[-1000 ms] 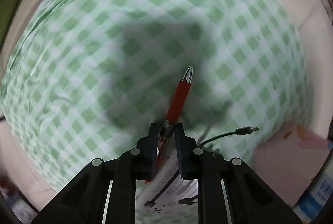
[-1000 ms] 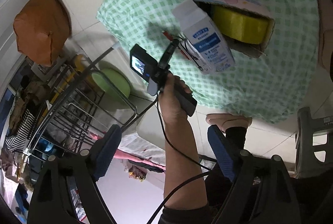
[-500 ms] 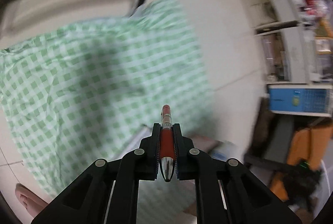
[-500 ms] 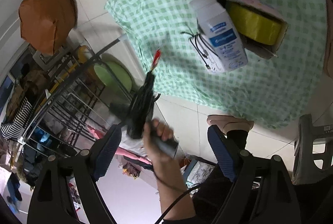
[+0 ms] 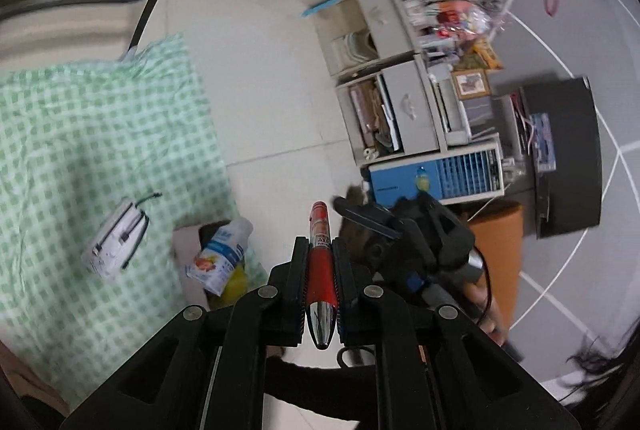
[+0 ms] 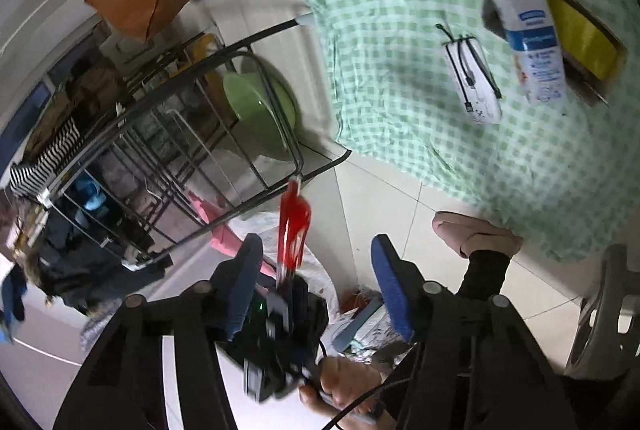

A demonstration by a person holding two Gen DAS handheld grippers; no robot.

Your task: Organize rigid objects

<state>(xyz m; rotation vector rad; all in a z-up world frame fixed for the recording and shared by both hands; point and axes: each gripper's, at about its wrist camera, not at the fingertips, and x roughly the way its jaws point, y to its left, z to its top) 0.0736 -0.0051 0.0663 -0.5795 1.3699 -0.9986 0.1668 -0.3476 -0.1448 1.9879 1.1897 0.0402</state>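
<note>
Pen [image 5: 321, 272] is clamped lengthwise between the fingers of the left gripper [image 5: 319, 272], which are nearly together on its red barrel. The silver tip points back toward the camera; the labelled end projects forward past the fingertips. The pen is in the air above the tiled floor [image 5: 272, 110], beside the edge of the green checked cloth [image 5: 80, 134].

The right gripper [image 6: 316, 278] has its blue-padded fingers [image 6: 390, 282] about half apart and closing. In the right wrist view the left gripper and the red pen appear (blurred) between those fingers, but the pads do not press on either. A hand [image 6: 344, 382] grips a black handle below.

On the cloth lie a white power bank [image 6: 472, 82] wrapped with a black cable, and a white and blue carton [image 6: 528, 30] leaning on a box [image 6: 608, 70] holding a yellow roll [image 6: 580, 34]. The power bank is near the carton, not touching it. A wire rack [image 6: 180, 150] with a green bowl [image 6: 260, 110] stands beside the cloth.
</note>
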